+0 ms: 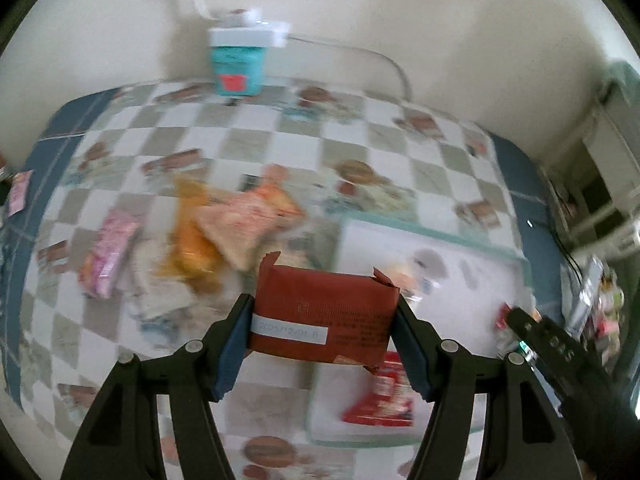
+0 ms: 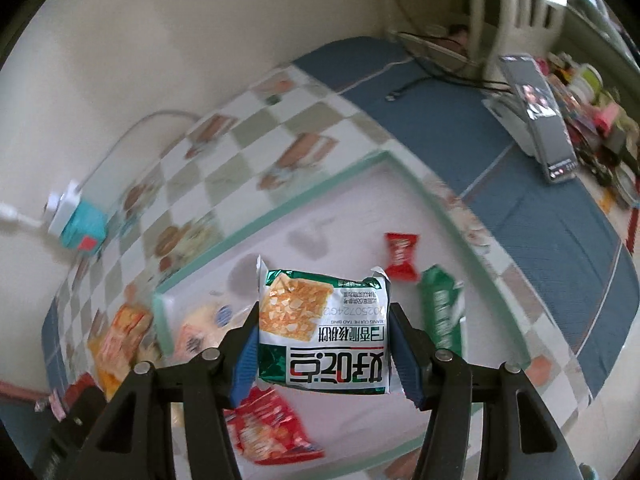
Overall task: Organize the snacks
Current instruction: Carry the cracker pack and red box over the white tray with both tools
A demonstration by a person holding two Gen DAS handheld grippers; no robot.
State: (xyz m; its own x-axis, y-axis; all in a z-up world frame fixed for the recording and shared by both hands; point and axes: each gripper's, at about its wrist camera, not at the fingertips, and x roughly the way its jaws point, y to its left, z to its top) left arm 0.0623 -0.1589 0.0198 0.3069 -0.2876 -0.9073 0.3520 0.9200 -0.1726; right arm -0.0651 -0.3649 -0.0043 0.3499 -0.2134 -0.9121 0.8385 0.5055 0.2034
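Clamping flat brick-red foil snack packet (image 1: pixel 324 312), left gripper (image 1: pixel 325 322) half-spread, pads pressed on both packet ends, packet above near-left edge of white mint-rimmed rectangular tray (image 1: pixel 440 236). Loose pink, orange, peach packets crowd checkered tablecloth (image 1: pixel 248 136) leftward; bare cloth beyond. Right gripper (image 2: pixel 322 338) half-spread, squeezing green-white biscuit packet (image 2: pixel 324 332) over tray centre. Right view only: red candy (image 2: pixel 401 256), green sachet (image 2: pixel 442 308), upright phone (image 2: pixel 538 116).

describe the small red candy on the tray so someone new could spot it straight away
Find the white tray with the mint-green rim on the checkered tablecloth. Near its far right side, just beyond the long green packet, lies the red candy. It is the smallest wrapper there, pinched in at both ends, unlike the flat packets around it.
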